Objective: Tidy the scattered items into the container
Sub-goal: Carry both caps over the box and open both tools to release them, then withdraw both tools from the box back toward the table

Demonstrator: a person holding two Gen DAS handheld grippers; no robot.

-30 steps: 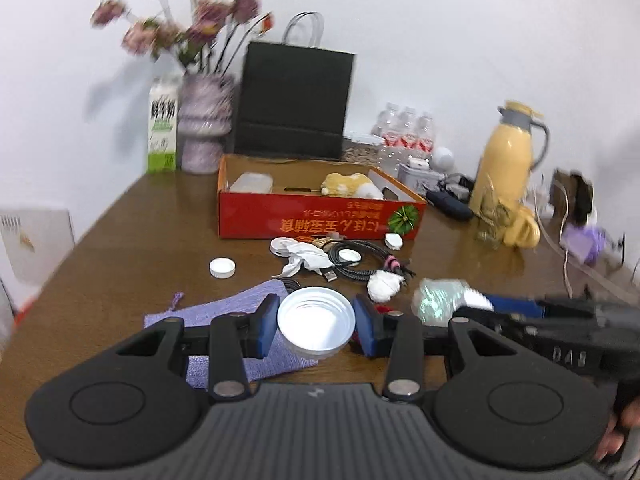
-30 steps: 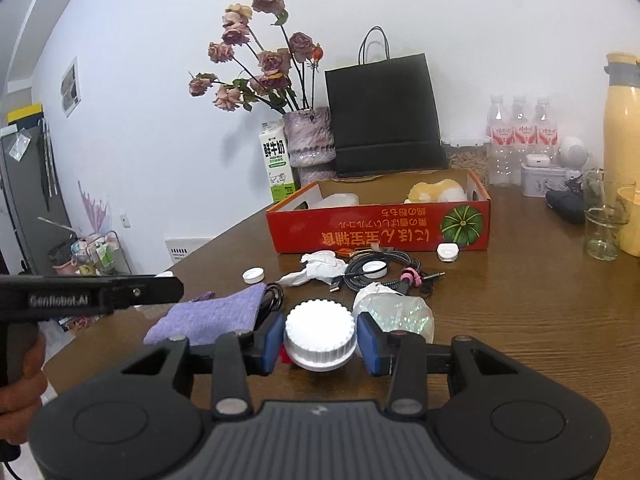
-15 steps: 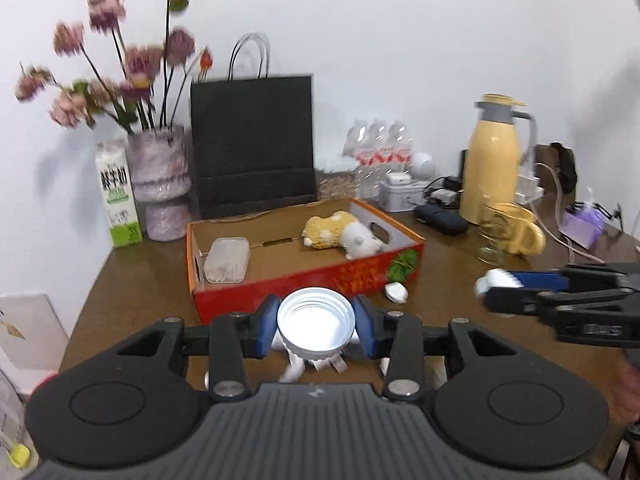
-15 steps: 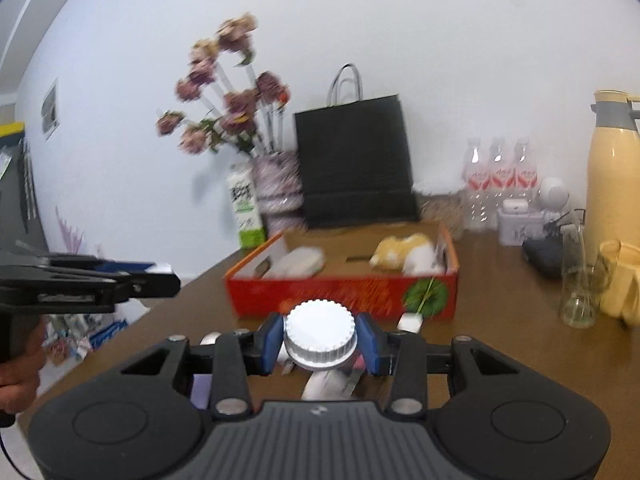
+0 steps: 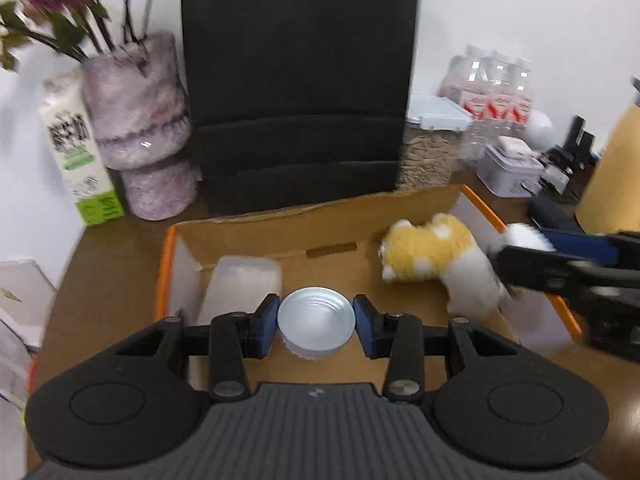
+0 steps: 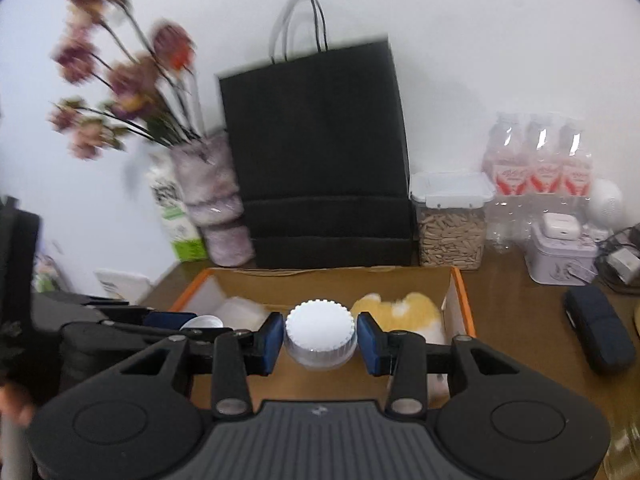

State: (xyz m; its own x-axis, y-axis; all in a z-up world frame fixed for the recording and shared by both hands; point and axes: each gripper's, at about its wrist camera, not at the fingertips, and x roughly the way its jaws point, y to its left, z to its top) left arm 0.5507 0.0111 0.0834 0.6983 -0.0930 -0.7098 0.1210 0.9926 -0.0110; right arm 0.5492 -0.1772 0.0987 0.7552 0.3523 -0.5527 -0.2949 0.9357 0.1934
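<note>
My left gripper (image 5: pixel 316 322) is shut on a white jar lid (image 5: pixel 316 320), hollow side up, held over the open cardboard box (image 5: pixel 256 236). My right gripper (image 6: pixel 320 338) is shut on a second white ribbed lid (image 6: pixel 320 330), top side up, over the same box (image 6: pixel 336 274). Inside the box lie a clear plastic case (image 5: pixel 244 284) and a yellow-and-white plush toy (image 5: pixel 436 256). The right gripper shows at the right edge of the left wrist view (image 5: pixel 520 246). The left gripper shows at the left of the right wrist view (image 6: pixel 200 324).
Behind the box stand a black paper bag (image 5: pixel 296 80), a fuzzy vase of flowers (image 5: pixel 144 128), a milk carton (image 5: pixel 76 152), a seed jar (image 6: pixel 450 220) and water bottles (image 6: pixel 536 164). A tin (image 6: pixel 560 252) and dark case (image 6: pixel 600 328) sit right.
Both grippers rose from the table, still holding their lids, and moved forward; they now hang over the box interior. The scattered items on the table have dropped out of view.
</note>
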